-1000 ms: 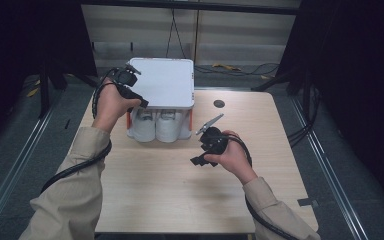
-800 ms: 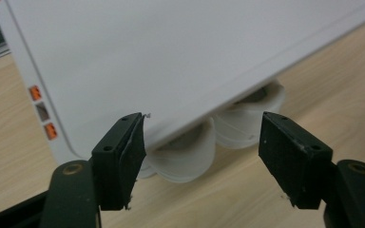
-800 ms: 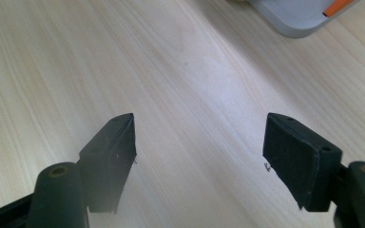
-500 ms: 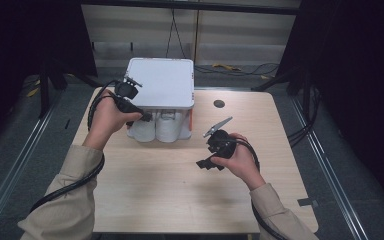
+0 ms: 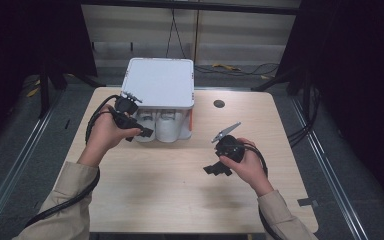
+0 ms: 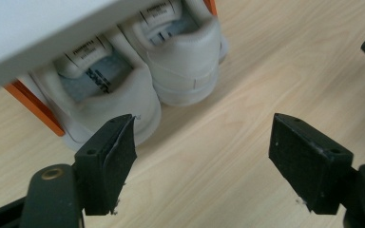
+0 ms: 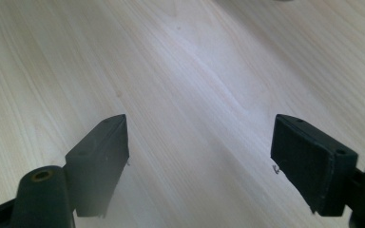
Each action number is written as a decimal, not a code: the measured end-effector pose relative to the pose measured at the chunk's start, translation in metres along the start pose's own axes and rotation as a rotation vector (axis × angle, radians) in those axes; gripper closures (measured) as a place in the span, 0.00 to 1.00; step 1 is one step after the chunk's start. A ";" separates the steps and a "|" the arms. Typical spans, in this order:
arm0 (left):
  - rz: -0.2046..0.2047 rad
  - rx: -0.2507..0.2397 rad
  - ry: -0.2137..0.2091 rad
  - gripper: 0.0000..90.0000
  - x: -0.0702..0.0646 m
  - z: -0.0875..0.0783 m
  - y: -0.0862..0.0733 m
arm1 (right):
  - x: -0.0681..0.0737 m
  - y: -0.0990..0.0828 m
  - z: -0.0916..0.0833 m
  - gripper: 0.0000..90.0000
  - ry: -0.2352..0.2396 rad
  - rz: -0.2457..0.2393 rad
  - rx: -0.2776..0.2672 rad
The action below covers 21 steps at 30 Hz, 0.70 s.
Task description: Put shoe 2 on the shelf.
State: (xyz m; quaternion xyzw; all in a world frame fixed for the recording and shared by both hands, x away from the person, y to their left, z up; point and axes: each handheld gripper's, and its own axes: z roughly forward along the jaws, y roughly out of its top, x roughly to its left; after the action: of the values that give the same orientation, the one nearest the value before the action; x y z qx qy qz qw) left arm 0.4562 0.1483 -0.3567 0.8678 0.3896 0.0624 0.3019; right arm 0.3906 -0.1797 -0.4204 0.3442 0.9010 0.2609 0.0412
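Observation:
A white lid (image 5: 160, 82) lies over an orange-sided box (image 5: 191, 120) at the back of the table. The heels of two white shoes (image 5: 162, 125) stick out of its front. In the left gripper view the two shoes (image 6: 109, 90) (image 6: 185, 52) sit side by side under the lid (image 6: 38, 23), beside the orange wall (image 6: 33, 104). My left gripper (image 5: 142, 131) (image 6: 202, 142) is open just in front of the left shoe's heel, holding nothing. My right gripper (image 5: 214, 170) (image 7: 199, 142) hangs open over bare wood at centre right.
The light wooden table (image 5: 170, 200) has bare room in front of the box. A small black disc (image 5: 219, 103) lies right of the box. A strip of dark tape (image 5: 305, 201) sits at the right edge. Cables trail on the floor behind.
My left gripper has come down from the box's left corner to the front of the shoes. My right gripper has drifted slightly nearer the person.

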 end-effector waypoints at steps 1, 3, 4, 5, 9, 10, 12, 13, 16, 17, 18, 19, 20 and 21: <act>0.000 0.006 -0.004 0.26 0.000 0.001 -0.002 | -0.001 -0.002 0.000 0.22 0.000 0.003 -0.002; 0.000 0.009 -0.013 0.26 0.001 0.004 -0.007 | -0.001 -0.005 -0.001 0.22 0.001 0.007 0.001; -0.003 0.014 -0.009 0.25 0.001 0.005 -0.009 | -0.002 -0.007 -0.001 0.22 0.001 0.005 0.001; -0.004 0.015 -0.012 0.25 0.001 0.006 -0.012 | -0.003 -0.008 -0.002 0.22 -0.003 0.008 0.003; 0.001 0.017 -0.027 0.24 0.000 0.007 -0.018 | -0.004 -0.014 -0.004 0.22 -0.014 0.013 -0.002; 0.004 0.023 -0.029 0.24 -0.001 0.009 -0.021 | -0.004 -0.016 -0.004 0.22 -0.014 0.016 -0.006; 0.003 0.029 -0.041 0.23 -0.001 0.010 -0.027 | -0.005 -0.026 -0.005 0.22 -0.019 0.027 -0.012; 0.010 0.033 -0.040 0.23 -0.001 0.011 -0.029 | -0.005 -0.029 -0.005 0.22 -0.019 0.029 -0.010; 0.007 0.034 -0.051 0.22 -0.002 0.013 -0.034 | -0.006 -0.039 -0.005 0.22 -0.026 0.033 -0.011; 0.013 0.036 -0.051 0.22 -0.002 0.013 -0.036 | -0.006 -0.041 -0.006 0.22 -0.026 0.030 -0.012; 0.013 0.038 -0.054 0.22 -0.002 0.013 -0.037 | -0.007 -0.044 -0.007 0.22 -0.027 0.029 -0.014; 0.009 0.037 -0.057 0.22 -0.002 0.014 -0.039 | -0.007 -0.047 -0.008 0.22 -0.030 0.040 -0.011; 0.009 0.036 -0.057 0.22 -0.002 0.015 -0.041 | -0.007 -0.048 -0.008 0.22 -0.034 0.038 -0.012; 0.005 0.037 -0.057 0.22 -0.002 0.016 -0.043 | -0.008 -0.051 -0.010 0.22 -0.036 0.039 -0.013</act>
State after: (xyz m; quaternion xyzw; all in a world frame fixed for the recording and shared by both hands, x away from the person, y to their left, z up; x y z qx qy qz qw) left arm 0.4327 0.1615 -0.3939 0.8757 0.3796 0.0314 0.2966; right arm 0.3638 -0.2211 -0.4384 0.3659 0.8916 0.2610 0.0546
